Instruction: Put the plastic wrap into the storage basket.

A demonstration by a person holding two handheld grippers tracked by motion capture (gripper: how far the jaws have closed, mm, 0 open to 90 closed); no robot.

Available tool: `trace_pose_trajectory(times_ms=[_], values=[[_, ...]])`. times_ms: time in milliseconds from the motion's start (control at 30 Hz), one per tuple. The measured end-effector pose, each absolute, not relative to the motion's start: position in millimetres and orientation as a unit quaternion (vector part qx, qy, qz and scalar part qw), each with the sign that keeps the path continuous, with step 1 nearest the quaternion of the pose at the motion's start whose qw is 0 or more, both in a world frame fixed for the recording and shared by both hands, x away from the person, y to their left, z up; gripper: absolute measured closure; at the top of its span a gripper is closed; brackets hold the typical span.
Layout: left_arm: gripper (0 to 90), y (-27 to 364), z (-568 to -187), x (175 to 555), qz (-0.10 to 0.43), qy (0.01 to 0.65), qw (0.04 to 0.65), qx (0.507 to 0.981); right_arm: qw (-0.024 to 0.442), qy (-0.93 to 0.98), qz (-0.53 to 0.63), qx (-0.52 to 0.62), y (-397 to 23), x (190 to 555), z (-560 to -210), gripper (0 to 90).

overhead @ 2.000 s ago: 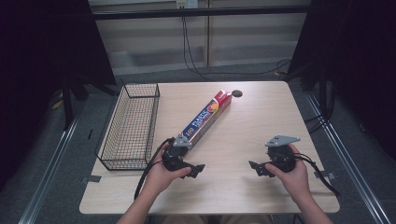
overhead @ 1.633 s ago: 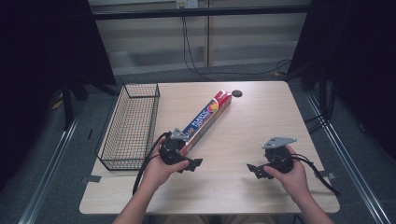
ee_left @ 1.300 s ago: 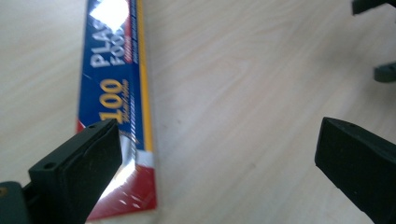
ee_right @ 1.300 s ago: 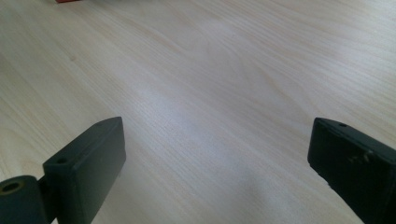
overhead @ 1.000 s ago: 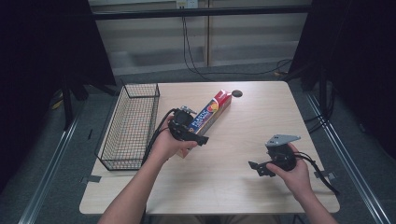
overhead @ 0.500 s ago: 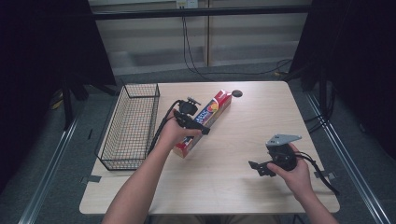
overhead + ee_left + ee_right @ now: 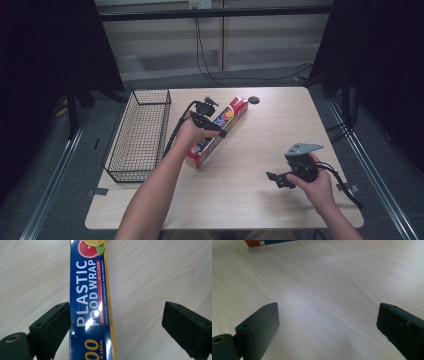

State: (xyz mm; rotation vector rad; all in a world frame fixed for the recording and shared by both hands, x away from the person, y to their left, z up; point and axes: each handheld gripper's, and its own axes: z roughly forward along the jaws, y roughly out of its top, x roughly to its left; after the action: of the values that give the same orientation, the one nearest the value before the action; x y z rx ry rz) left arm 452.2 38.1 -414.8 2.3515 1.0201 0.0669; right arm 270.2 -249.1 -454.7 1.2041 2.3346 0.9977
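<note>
From the high view, the left gripper (image 7: 209,119) hung over the long plastic wrap box (image 7: 226,120), which lay slantwise near the middle of the table (image 7: 250,200), just beside the wire basket (image 7: 142,135). That view did not tell how the jaws stood. The left gripper view did: its jaws were spread wide, the box (image 7: 91,302) lying between them (the words PLASTIC FOOD WRAP readable on its blue face), one jaw right at the box's edge, the other well apart from it. The right gripper (image 7: 280,179) was held low near the table's right front, and the right gripper view showed its jaws also spread, bare wood between them and an end of the box (image 7: 265,242) at the top edge. Half a second earlier the left gripper had been slightly nearer the person along the box; the right had not moved.
</note>
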Motion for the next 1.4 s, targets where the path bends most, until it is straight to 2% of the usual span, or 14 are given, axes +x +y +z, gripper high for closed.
trace_pose_trajectory(times_ms=[700,1100,1400], values=[[12.7,20,-423,482,0.025,0.383,0.245,0.891,0.163,0.821,0.354,0.418,-250,271,-454,4.6],[14.6,16,-441,494,0.022,0.398,0.227,0.889,0.162,0.818,0.357,0.421,-252,271,-451,4.6],[19.5,11,-449,499,0.021,0.405,0.211,0.890,0.164,0.817,0.362,0.417,-253,271,-451,4.7]])
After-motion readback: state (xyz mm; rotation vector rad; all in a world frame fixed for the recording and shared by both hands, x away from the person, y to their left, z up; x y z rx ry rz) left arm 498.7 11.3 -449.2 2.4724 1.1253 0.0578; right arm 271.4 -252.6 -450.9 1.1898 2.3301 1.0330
